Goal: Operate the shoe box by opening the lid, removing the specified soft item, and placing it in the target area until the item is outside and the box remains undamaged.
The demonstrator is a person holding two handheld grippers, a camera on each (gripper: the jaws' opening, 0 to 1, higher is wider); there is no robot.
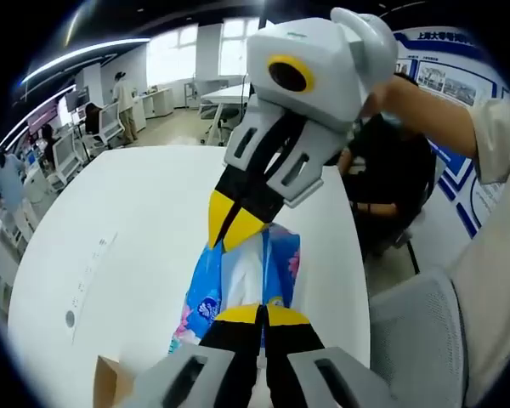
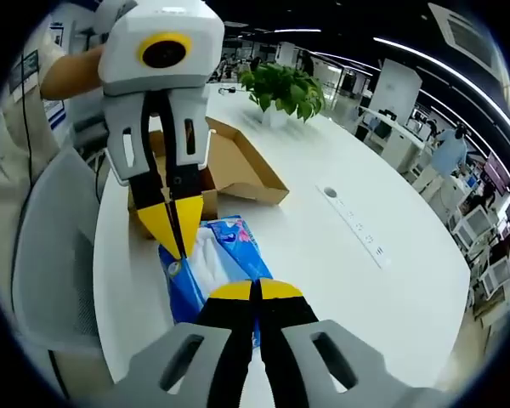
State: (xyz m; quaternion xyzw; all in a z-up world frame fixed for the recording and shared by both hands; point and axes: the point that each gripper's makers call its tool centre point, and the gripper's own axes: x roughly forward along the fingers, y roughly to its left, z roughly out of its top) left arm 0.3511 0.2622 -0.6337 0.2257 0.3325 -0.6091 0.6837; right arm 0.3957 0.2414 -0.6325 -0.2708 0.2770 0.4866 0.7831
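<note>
Left gripper (image 1: 260,312) clamped on one end of the blue tissue pack (image 1: 238,285), right gripper (image 2: 255,289) pinching the opposite end. Pack flat near the white table (image 2: 323,246) edge, beside the opened cardboard shoe box (image 2: 229,166).

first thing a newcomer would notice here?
Two yellow-tipped grippers meet over a blue tissue pack lying on the white table: the left gripper and right gripper each have their jaws closed at opposite ends of it. Behind it the cardboard shoe box lies open, with a potted plant at the table's far end.
</note>
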